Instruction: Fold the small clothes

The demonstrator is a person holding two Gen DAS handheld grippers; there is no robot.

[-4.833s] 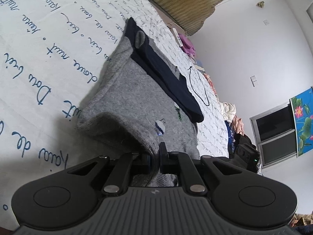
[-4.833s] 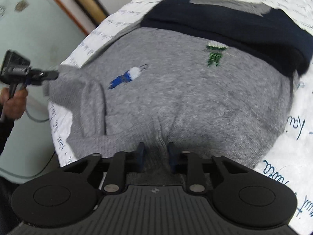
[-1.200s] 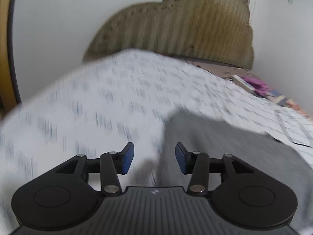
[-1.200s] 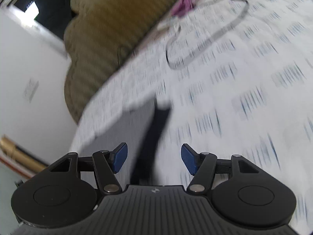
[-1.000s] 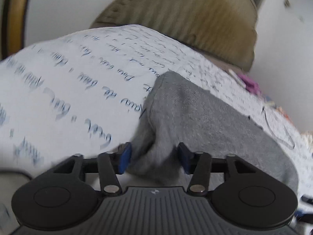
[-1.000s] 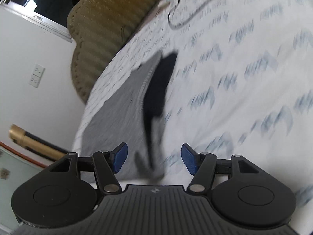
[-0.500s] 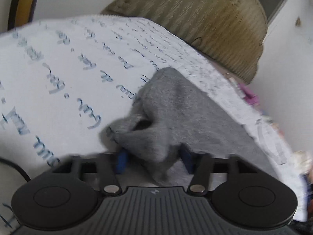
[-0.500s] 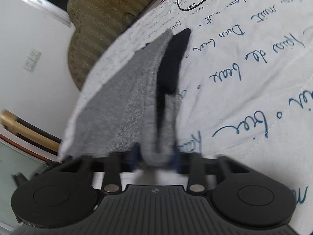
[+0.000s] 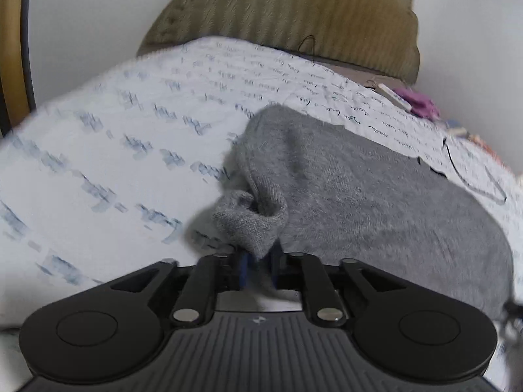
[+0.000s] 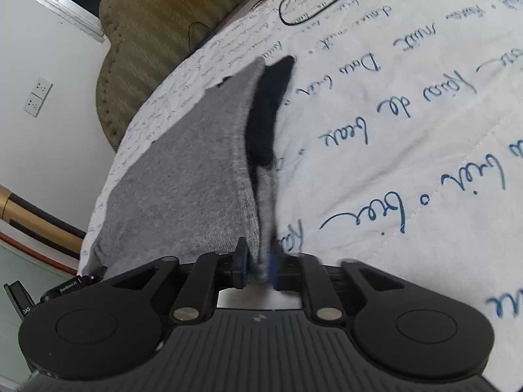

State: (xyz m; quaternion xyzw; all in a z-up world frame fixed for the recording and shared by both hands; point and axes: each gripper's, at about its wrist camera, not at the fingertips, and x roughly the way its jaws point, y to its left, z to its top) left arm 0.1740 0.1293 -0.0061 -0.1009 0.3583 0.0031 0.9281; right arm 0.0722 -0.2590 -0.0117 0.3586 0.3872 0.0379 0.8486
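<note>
On a white quilt [image 9: 114, 150] printed with blue script, the grey garment [image 9: 376, 196] lies part-folded, the left gripper [image 9: 258, 269] and right gripper [image 10: 258, 268] having just closed on its near corners, likely ready to lift together for another fold.

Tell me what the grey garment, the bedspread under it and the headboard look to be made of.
Grey garment: a soft heathered knit, matte and slightly fuzzy, likely a cotton blend; it bunches limply at the left claw.
Bedspread: white woven fabric, seemingly quilted, going by the stitch lines; blue script printed on it.
Headboard: padded olive-brown upholstery with fine ribbing, possibly corduroy or velvet.
</note>
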